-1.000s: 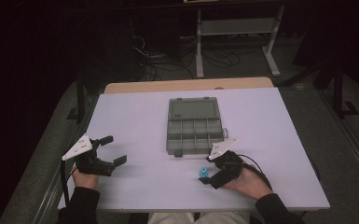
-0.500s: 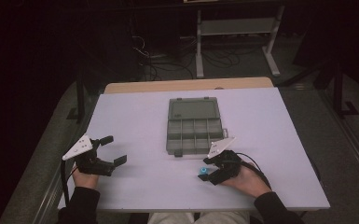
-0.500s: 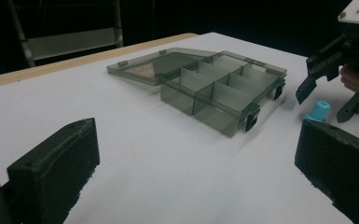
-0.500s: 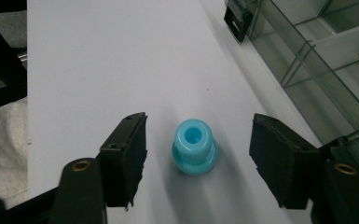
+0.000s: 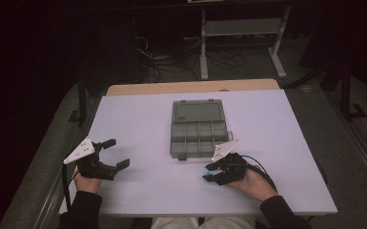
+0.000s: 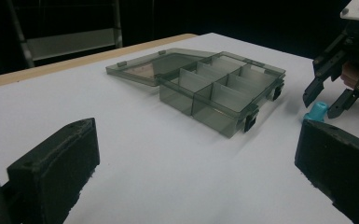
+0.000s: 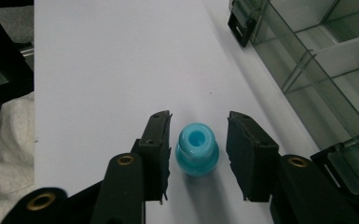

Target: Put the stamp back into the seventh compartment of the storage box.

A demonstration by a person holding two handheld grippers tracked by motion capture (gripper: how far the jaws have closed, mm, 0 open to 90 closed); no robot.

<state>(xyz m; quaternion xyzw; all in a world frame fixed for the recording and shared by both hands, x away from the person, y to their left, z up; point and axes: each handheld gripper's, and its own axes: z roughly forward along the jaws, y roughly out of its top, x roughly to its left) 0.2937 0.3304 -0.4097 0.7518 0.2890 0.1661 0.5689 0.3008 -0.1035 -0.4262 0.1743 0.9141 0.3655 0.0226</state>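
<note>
Both black pads (image 7: 156, 149) of the right gripper (image 7: 196, 156) flank a small blue plastic spool-shaped piece (image 7: 196, 155) that stands upright on the white table (image 7: 112, 70); the jaws have just been closing around it, yet a thin gap remains on each side, so nothing is clamped. From above, this blue piece (image 5: 208, 177) sits near the table's front edge, just in front of the smoky grey transparent plastic compartment box (image 5: 198, 129), whose lid lies open flat behind it. Left gripper (image 5: 113, 153) rests well apart at the table's left front, jaws spread wide and holding nothing.
</note>
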